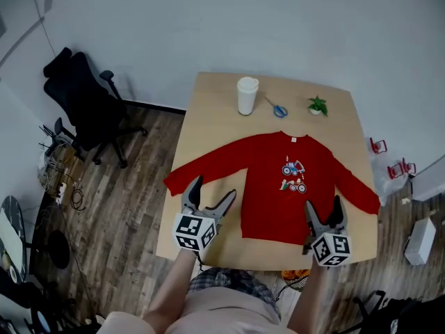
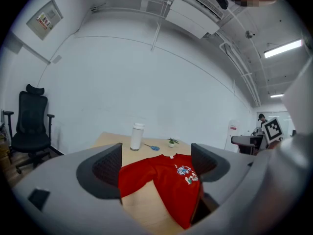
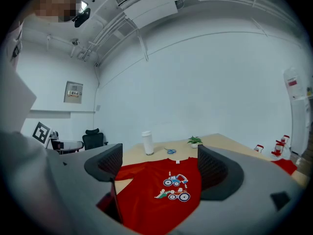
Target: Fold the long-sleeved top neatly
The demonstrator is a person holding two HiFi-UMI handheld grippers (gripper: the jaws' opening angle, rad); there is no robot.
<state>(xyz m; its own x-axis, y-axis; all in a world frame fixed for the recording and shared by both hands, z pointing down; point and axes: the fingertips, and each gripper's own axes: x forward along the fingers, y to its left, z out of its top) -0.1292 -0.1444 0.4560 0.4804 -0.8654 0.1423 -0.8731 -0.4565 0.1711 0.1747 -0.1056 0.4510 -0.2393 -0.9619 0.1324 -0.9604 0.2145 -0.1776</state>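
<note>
Head view showed a red long-sleeved top (image 1: 274,186) lying flat and face up on a wooden table (image 1: 208,120), both sleeves spread out to the sides and a tractor print on the chest. Left gripper (image 1: 214,188) hovered over the near table edge by the left sleeve, jaws wide apart and holding nothing. Right gripper (image 1: 324,204) hung near the hem's right corner, jaws likewise spread and empty. At the far edge stood a white bottle (image 1: 247,95), blue scissors (image 1: 278,109) and a small plant (image 1: 318,106).
</note>
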